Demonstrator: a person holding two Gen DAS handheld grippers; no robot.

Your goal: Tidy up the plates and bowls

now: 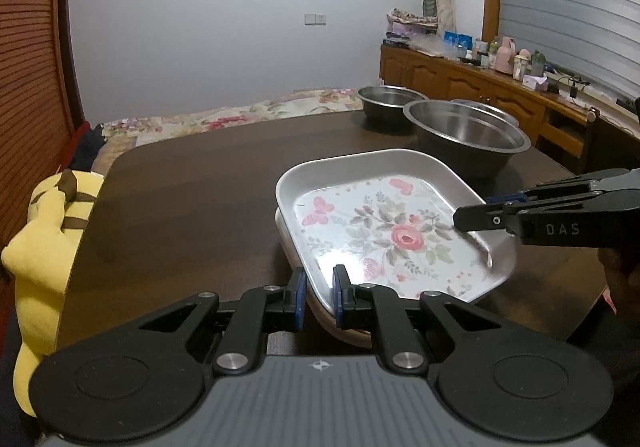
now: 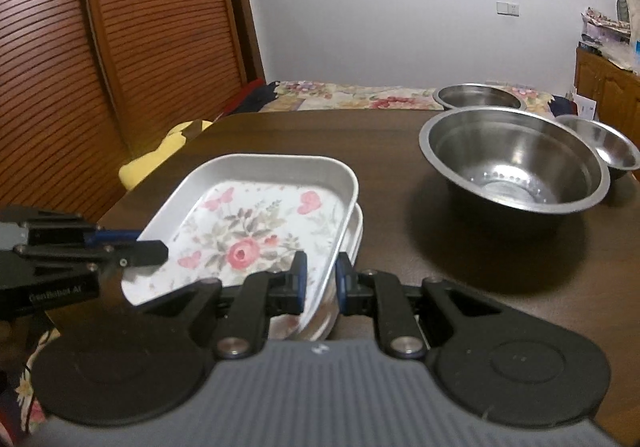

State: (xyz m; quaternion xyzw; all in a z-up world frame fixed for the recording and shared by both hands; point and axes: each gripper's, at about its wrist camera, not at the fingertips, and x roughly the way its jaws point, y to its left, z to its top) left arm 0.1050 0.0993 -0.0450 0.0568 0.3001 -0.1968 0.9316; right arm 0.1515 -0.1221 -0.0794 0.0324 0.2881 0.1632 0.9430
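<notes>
Both tools grip the rim of a rectangular silver metal tray with a pink floral print (image 1: 384, 231), tilted atop a white tray (image 2: 354, 235) on the dark wooden worktop (image 1: 192, 183): the left tool (image 1: 320, 295) at one near edge, the right tool (image 2: 322, 279) at another. Three round stainless-steel bowls (image 2: 516, 163) stand on the far right.

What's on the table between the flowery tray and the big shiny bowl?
Nothing: only bare dark table separates the flowery tray from the big bowl, clearest in the right wrist view.
</notes>
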